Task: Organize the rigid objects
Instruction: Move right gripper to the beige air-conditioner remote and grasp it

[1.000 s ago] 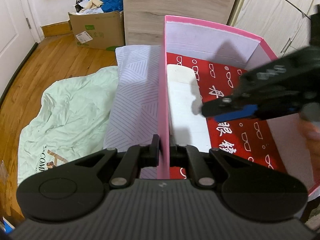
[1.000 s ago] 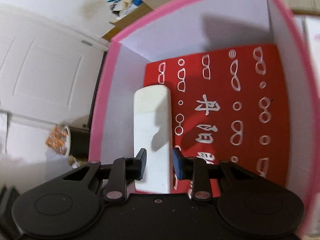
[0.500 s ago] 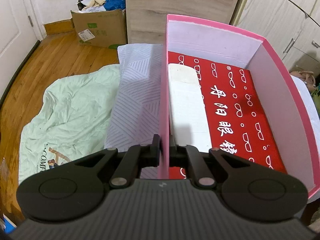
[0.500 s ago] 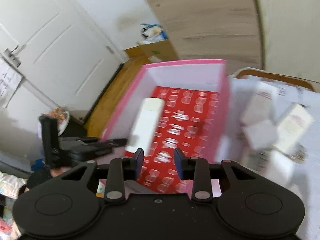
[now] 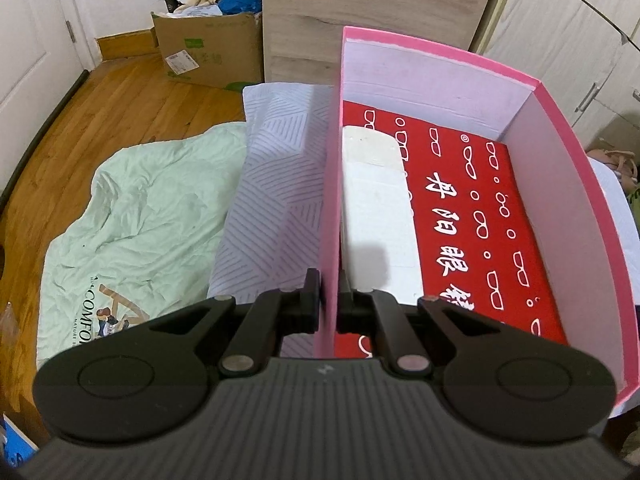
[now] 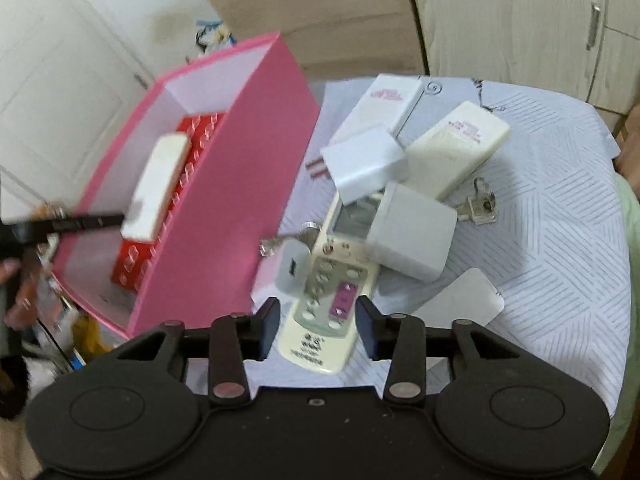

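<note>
Your left gripper point(image 5: 329, 304) is clamped narrow on the near end of the left wall of the open pink cardboard box point(image 5: 568, 216). The box has pale lilac inner walls and a red floor printed with white spectacle outlines and characters. One long white rectangular case point(image 5: 378, 216) lies on that floor, flush along the left wall.

Your right gripper point(image 6: 316, 326) hangs above the items outside the box; its jaws have just been opening and stand half wide, with nothing pressed between the blue pads. Directly beyond them lies a cream remote control with grey buttons and a purple panel point(image 6: 334, 300).

The carrying surface is a bed covered by a white sheet with grey diagonal-stripe blocks point(image 6: 560, 216). The box sits toward the sheet's left edge. Right of it, in a loose pile at mid-sheet: two white plug adapters point(image 6: 362, 162), a smaller white charger point(image 6: 286, 268), two cream flat packs with pink print point(image 6: 456, 148), and small metal pieces that look like keys point(image 6: 482, 208), though blur leaves this uncertain.

Room: a wooden plank floor point(image 5: 132, 96), a crumpled pale green printed cover point(image 5: 132, 220) beside the bed, an open brown carton holding clutter point(image 5: 208, 48), a white panelled door point(image 6: 52, 64) and light wood-grain cabinets point(image 6: 508, 12).
</note>
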### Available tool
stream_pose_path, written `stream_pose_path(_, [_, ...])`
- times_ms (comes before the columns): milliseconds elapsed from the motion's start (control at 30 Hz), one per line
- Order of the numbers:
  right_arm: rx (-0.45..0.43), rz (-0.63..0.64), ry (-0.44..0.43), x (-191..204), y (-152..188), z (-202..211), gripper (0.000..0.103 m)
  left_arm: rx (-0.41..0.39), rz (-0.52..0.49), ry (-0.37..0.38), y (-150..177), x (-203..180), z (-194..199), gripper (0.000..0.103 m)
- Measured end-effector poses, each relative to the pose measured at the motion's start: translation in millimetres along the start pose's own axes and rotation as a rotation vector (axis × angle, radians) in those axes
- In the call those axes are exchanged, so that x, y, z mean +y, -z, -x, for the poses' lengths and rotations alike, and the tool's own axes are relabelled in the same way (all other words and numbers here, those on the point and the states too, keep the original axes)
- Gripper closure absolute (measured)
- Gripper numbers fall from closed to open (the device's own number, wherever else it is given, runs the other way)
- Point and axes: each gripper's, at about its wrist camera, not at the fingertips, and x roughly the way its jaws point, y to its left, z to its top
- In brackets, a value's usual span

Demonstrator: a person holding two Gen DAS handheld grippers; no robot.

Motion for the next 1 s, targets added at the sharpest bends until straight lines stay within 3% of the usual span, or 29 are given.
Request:
stream_pose_path(100, [0.042,0.076,0.002,8.5,4.6,-10.6,0.037,0.0,-0.002,-0.008,0.2,-1.4,0.0,0.098])
stream_pose_path(267, [0.071,0.143,0.106,18.7,8.8,-28.9,0.036,0.002,0.007,0.001,-0.1,0.7,0.0,0.098])
stream_pose_path(300, [0.069,0.155,0.123,19.4,8.5,-32.4,0.03,0.002,0.007,0.002,-0.1,0.9,0.0,0.098])
stream_pose_path(533, [0.025,0.183,0.171,20.1,2.1,-48.8,0.024,0.003,0.004,0.003,0.6,0.8,-0.7,0.098])
stream_pose_path(567, [0.02,0.21,0.193,22.3,2.9,-50.2,0.025,0.005,0.003,0.004,1.0,1.1,-1.1,0.098])
stream_pose_path(633, [0.02,0.206,0.23,23.2,4.2,-46.7,0.038,0.008,0.003,0.007,2.0,1.5,-2.0,0.098])
stream_pose_path(800, [0.052,0.131,0.186,14.2,4.6,-28.0,0.04,0.016,0.019,0.02,1.4,3.6,-3.1,0.097])
stream_pose_path(1000, [0.114,0.207,0.227,23.4,16.5,-34.2,0.039,0.015,0.013,0.013,1.8,0.7,-3.1,0.097])
